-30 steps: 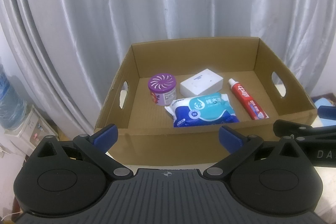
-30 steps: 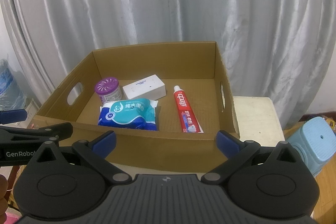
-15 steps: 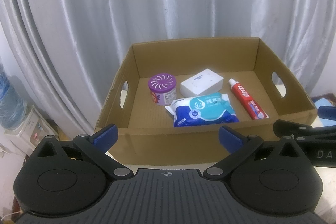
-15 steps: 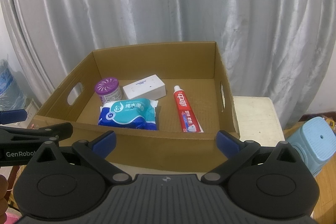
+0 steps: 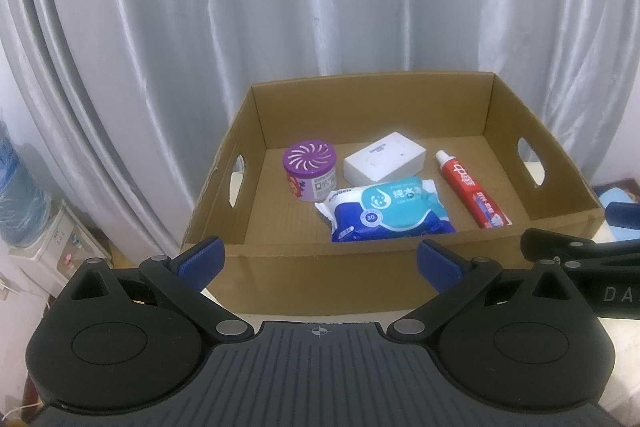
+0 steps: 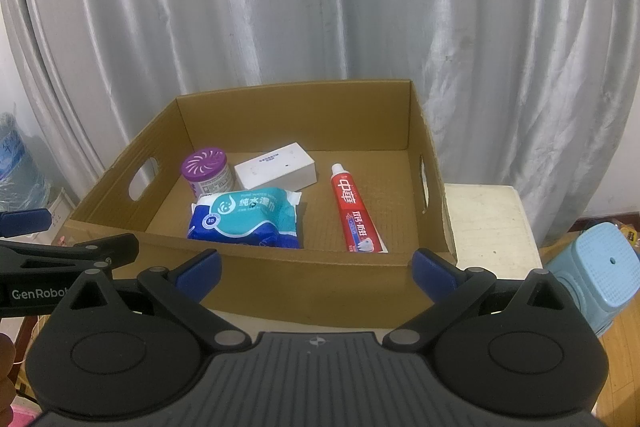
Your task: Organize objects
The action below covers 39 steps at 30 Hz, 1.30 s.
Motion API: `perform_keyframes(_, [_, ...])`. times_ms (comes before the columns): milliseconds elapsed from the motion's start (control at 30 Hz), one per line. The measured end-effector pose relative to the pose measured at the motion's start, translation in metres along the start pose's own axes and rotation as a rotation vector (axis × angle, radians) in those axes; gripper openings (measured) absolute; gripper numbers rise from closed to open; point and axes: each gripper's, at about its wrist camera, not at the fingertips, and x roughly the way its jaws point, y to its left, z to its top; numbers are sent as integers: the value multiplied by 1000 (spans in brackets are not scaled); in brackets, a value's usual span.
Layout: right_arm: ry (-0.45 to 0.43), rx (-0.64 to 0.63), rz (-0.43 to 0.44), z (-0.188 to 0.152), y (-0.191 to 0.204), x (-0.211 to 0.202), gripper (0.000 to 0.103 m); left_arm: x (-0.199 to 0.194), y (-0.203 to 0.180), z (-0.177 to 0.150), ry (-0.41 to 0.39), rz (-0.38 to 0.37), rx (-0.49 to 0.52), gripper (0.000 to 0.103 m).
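Note:
A cardboard box (image 5: 312, 279) (image 6: 320, 287) stands on a white table. In it are a purple-lidded round tub (image 5: 310, 171) (image 6: 208, 173), a white rectangular box (image 5: 384, 163) (image 6: 276, 167), a blue wet-wipes pack (image 5: 388, 213) (image 6: 246, 217) and a red toothpaste tube (image 5: 472, 195) (image 6: 354, 213). My left gripper (image 5: 320, 261) is open and empty in front of the box's near wall. My right gripper (image 6: 316, 269) is open and empty there too, to the right of the left one. Each gripper shows at the edge of the other's view.
Grey curtains hang behind the box. A water dispenser with a blue bottle (image 5: 20, 203) stands at the left. A light blue plastic stool (image 6: 596, 271) stands on the floor at the right. Bare white tabletop (image 6: 488, 223) shows right of the box.

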Motion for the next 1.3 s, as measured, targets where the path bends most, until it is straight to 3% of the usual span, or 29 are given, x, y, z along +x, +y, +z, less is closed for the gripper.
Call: perform_keyframes(1300, [-3, 1, 0, -1, 2, -4, 103, -1, -1, 1, -6, 4, -3, 103])
